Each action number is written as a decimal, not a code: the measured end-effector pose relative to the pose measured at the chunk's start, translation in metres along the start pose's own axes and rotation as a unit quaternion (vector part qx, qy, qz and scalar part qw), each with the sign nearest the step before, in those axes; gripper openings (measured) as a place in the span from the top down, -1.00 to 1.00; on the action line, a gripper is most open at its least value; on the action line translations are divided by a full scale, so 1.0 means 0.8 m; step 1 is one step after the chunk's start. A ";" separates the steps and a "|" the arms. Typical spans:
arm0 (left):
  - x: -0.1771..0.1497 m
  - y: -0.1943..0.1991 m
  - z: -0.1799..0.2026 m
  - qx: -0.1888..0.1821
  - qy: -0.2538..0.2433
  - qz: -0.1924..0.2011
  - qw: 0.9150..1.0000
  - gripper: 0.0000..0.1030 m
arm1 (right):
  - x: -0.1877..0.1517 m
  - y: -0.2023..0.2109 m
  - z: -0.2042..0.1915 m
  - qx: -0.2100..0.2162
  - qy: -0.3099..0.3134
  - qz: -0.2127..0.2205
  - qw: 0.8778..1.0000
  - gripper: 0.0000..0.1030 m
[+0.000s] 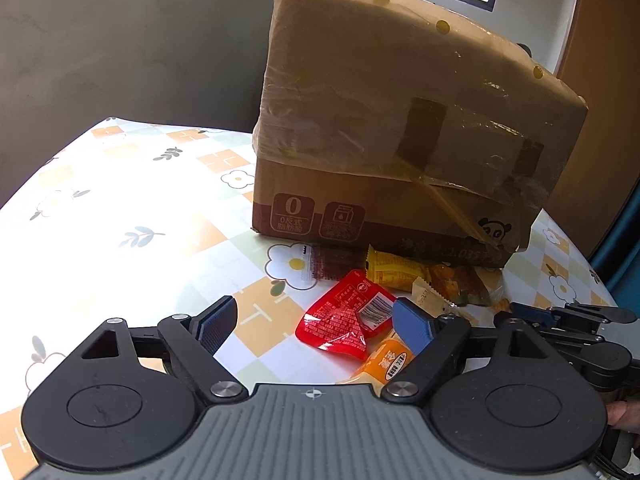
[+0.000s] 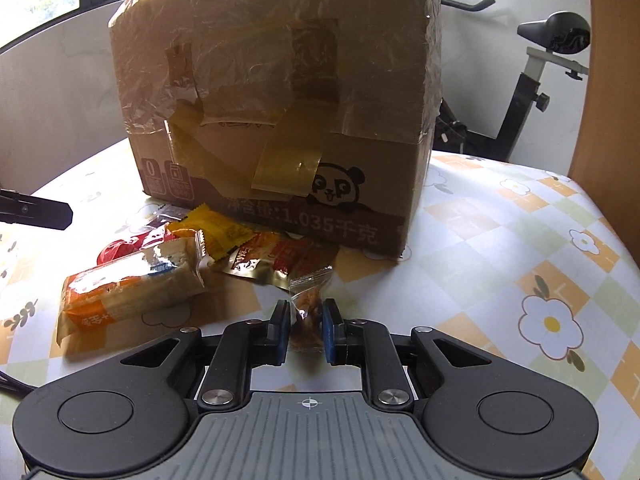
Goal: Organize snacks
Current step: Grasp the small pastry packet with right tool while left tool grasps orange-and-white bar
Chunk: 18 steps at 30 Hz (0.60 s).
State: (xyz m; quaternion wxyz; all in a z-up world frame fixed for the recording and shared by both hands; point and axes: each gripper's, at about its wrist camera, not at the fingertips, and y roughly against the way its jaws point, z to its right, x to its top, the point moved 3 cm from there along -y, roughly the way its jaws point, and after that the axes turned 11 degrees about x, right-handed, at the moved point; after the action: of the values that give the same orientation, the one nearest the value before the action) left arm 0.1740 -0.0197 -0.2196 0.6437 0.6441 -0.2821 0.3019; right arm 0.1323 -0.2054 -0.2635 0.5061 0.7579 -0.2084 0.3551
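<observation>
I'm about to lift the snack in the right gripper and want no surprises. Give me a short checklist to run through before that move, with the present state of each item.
1. Right gripper shut on the small clear snack packet: ok, both blue pads press its sides.
2. Packet free of the other snacks: cannot tell, its top edge lies close to the gold-edged wrapper.
3. Left gripper out of the way: ok, open, hanging over the red sachet, holding nothing.
4. Cardboard box ready to take snacks: not ok, the sides in view are taped; no opening shows.
5. Bare tablecloth beside the pile: ok.
</observation>
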 end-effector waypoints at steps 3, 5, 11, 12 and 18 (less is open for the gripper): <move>0.000 0.000 0.005 -0.009 -0.012 0.004 1.000 -0.66 | -0.002 -0.001 -0.004 -0.004 0.008 0.002 1.000 0.67; 0.000 0.000 0.010 -0.015 -0.021 0.008 1.000 -0.66 | -0.002 -0.001 -0.004 -0.004 0.009 0.003 1.000 0.67; -0.002 -0.003 0.028 -0.029 -0.050 0.014 0.998 -0.66 | -0.002 -0.002 -0.004 -0.003 0.006 0.005 1.000 0.67; -0.004 -0.003 0.031 -0.033 -0.056 0.015 0.998 -0.66 | -0.002 -0.002 -0.004 -0.002 0.005 0.005 1.000 0.67; -0.012 -0.007 0.048 -0.060 -0.090 0.007 0.994 -0.66 | -0.002 -0.001 -0.004 -0.002 0.005 0.006 1.000 0.67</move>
State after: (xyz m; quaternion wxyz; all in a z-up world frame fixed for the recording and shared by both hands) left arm 0.1728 -0.0586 -0.2305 0.6511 0.6270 -0.3607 0.2298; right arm 0.1305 -0.2027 -0.2645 0.5060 0.7540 -0.2113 0.3616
